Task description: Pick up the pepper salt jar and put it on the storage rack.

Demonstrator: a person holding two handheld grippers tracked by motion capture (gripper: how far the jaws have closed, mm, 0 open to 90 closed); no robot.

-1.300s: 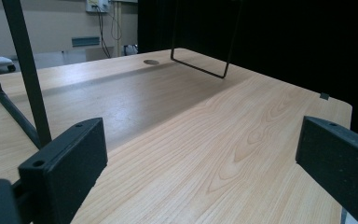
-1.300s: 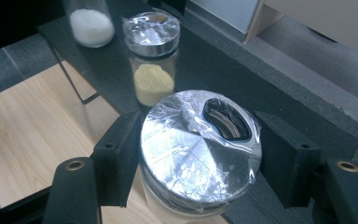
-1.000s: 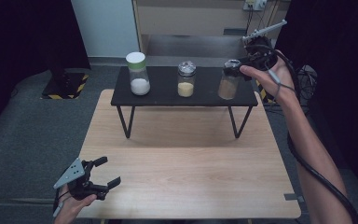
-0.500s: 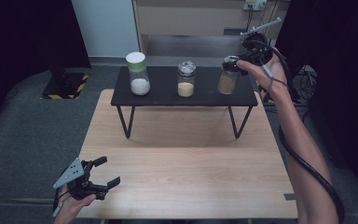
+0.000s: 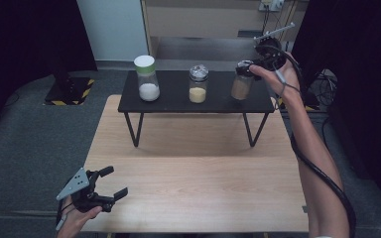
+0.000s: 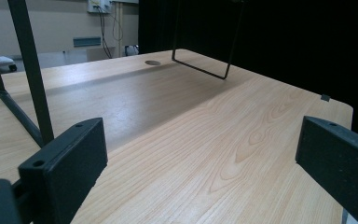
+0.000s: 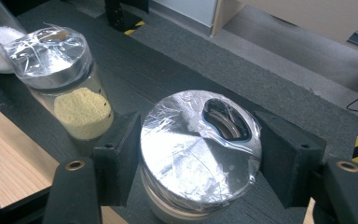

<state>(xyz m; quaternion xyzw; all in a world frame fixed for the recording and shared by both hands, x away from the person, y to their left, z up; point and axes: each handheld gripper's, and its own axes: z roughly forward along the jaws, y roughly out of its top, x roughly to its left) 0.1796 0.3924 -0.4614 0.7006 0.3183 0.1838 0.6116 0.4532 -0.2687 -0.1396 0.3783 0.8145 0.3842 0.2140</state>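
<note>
High view: the right gripper reaches, arm extended, to the rightmost jar on the black shelf; the left gripper rests low at the desk edge, its fingers spread and empty.

Left gripper view: bare desk lies between the parted fingers.

Right gripper view: the foil-wrapped lid stands upright between both fingers, which bracket it closely; contact on the left, a sliver apart on the right, so a firm grasp cannot be confirmed. The yellow-grain jar stands beyond the left finger.
</note>
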